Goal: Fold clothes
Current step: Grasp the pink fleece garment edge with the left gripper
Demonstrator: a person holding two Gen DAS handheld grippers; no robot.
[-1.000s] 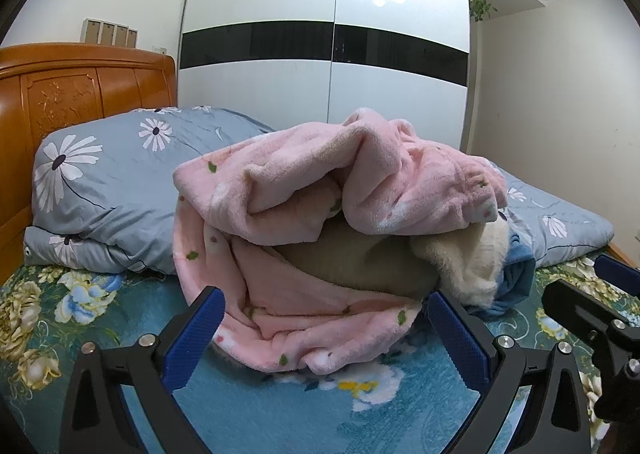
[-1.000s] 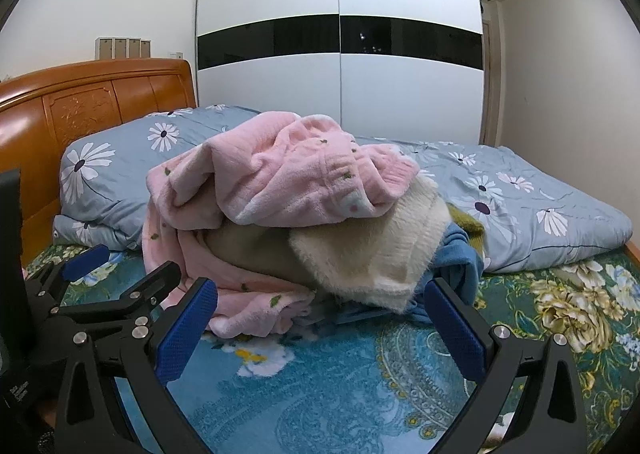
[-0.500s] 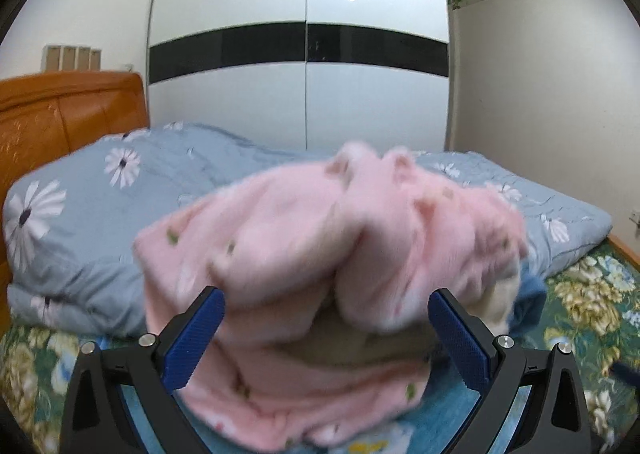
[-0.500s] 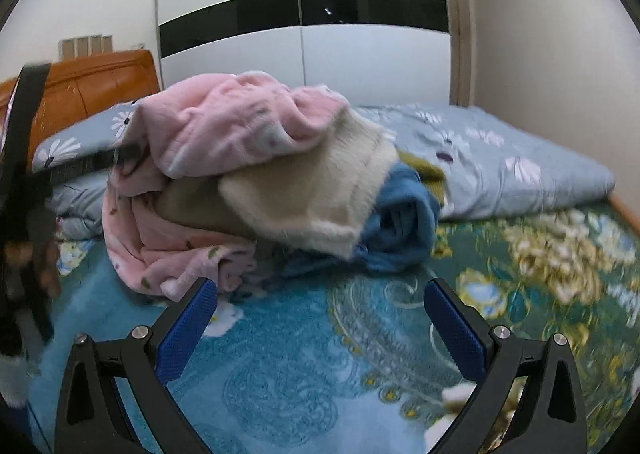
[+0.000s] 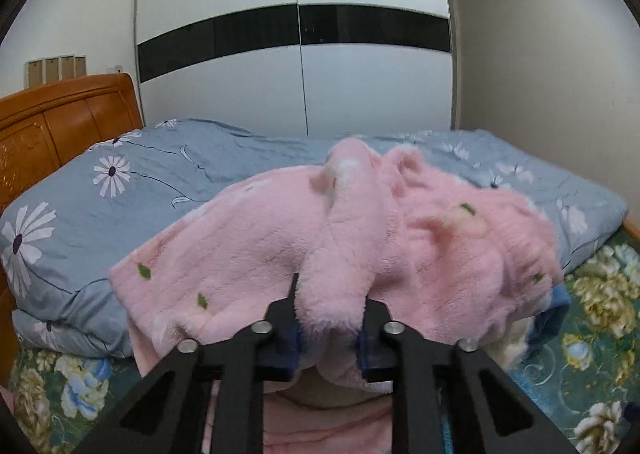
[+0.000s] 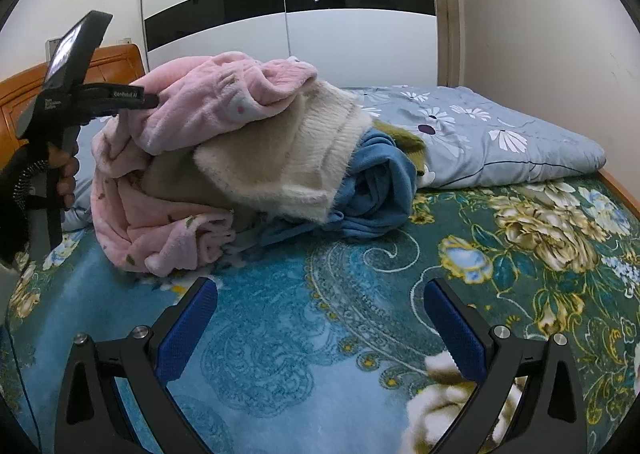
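The floral bedspread (image 6: 280,334) lies bare before the clothes pile (image 6: 248,158). Atop it, the pink fleece garment (image 5: 280,254) is pinched by the closing left gripper (image 5: 330,330), its lettering unreadable. The right gripper (image 6: 320,326) gapes wide, holding nothing.

Pink fleece garment (image 5: 360,250) buries left gripper's blue pads (image 5: 289,338); right sleeve edge blurred. Beige garment (image 6: 180,178) mostly hidden under pile. Wardrobe (image 6: 288,6) top cropped.

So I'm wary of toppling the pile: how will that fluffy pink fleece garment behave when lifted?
The fluffy pink fleece garment probably hangs limp: it bunches between the closing left tool. It likely grips well, being plush. Draped over the cream knit sweater, it may drag that along.
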